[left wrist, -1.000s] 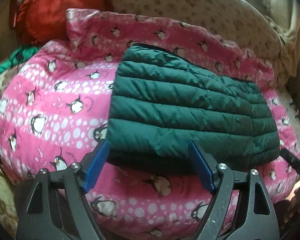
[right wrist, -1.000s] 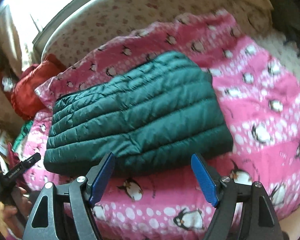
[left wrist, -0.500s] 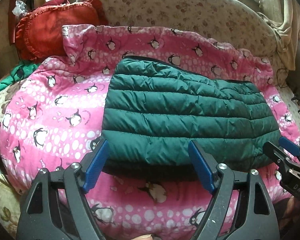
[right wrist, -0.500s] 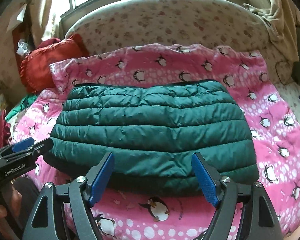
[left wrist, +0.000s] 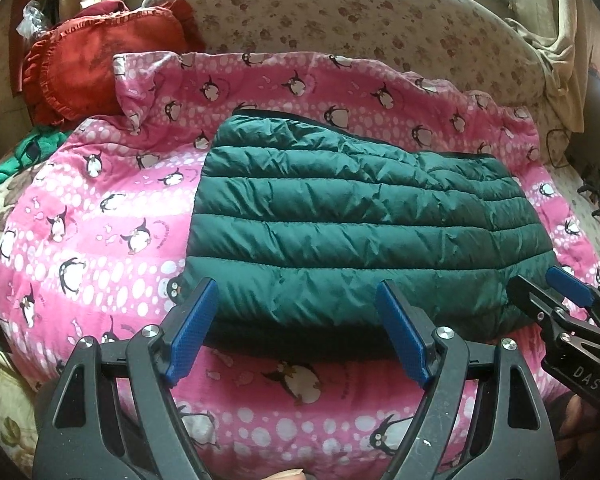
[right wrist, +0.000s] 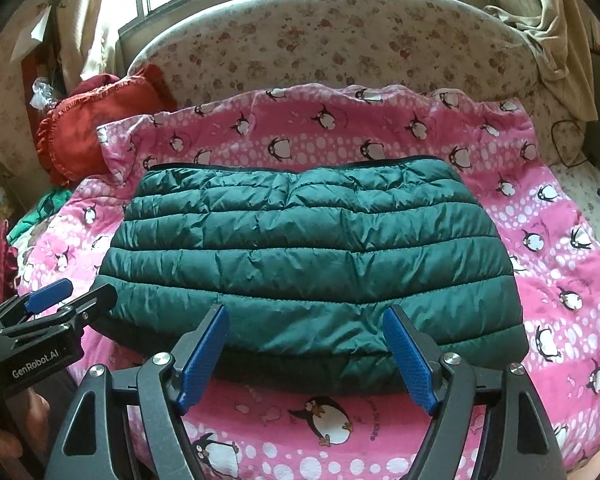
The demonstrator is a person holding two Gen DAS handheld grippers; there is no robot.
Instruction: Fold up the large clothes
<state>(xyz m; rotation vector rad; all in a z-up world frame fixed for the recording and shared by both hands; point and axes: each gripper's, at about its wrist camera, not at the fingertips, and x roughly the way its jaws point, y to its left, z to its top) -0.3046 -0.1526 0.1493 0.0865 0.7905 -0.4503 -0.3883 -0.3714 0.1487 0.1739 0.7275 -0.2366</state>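
- The green puffer jacket (right wrist: 312,256), folded into a flat rectangle, lies on the penguin blanket (right wrist: 560,248) spread over the bed.
- Left gripper (left wrist: 296,332) and right gripper (right wrist: 306,354) hover at its near edge, jaws spread and empty, probably ready for another fold.

Dark green quilted jacket (right wrist: 312,256) — pink penguin-print blanket (right wrist: 548,240) — red ruffled cushion (right wrist: 96,128).

Bed (right wrist: 340,40): carrying the pink penguin quilt (right wrist: 560,248).
Quilt: bearing the folded green jacket (right wrist: 312,248) at its middle.
Red cushion (right wrist: 96,120): lying at the quilt's far left corner.
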